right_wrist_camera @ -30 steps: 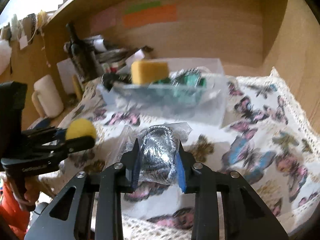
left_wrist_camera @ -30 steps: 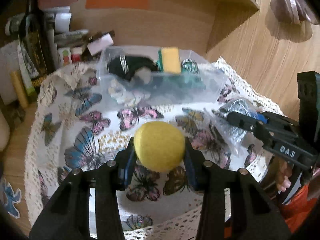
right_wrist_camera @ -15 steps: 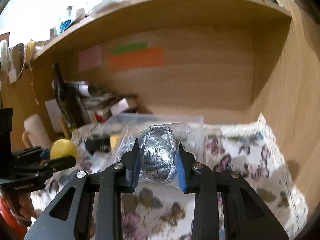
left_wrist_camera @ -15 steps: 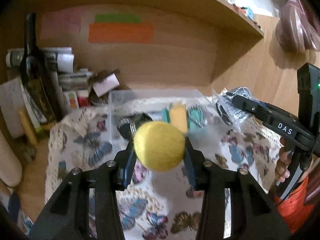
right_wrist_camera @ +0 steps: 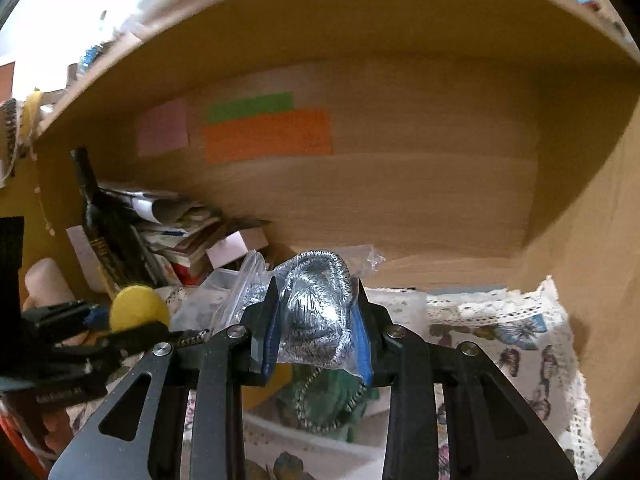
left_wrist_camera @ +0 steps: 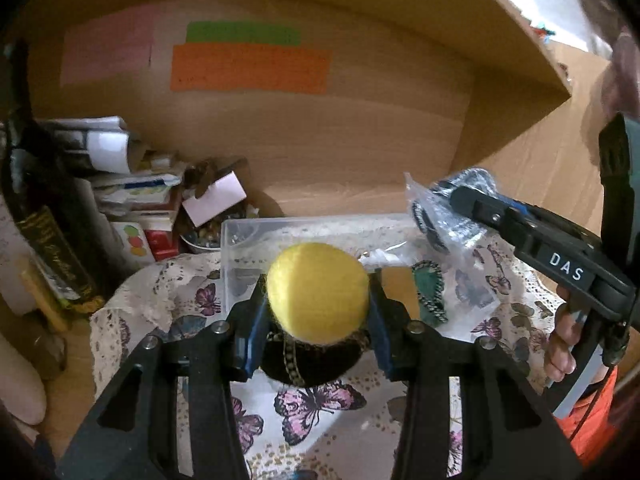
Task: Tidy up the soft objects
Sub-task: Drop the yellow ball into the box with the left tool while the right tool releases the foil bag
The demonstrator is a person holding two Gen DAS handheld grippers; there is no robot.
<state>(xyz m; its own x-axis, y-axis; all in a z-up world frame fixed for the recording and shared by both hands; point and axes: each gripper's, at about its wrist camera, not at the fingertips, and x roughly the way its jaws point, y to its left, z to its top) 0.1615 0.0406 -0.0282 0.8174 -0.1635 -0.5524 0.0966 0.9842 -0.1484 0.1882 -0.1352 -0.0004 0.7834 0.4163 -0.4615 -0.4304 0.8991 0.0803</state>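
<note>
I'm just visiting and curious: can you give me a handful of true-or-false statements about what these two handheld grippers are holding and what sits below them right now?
1. The left gripper is clamped on a yellow ball. True.
2. The right gripper is empty. False: it is shut on a silver-grey cord in a clear plastic bag.
3. A clear plastic bin sits on the butterfly tablecloth. True.
4. The bin holds nothing. False: a green item and a dark item lie in it.
5. The paper strips on the back wall are blue. False: they are pink, green and orange.
</note>
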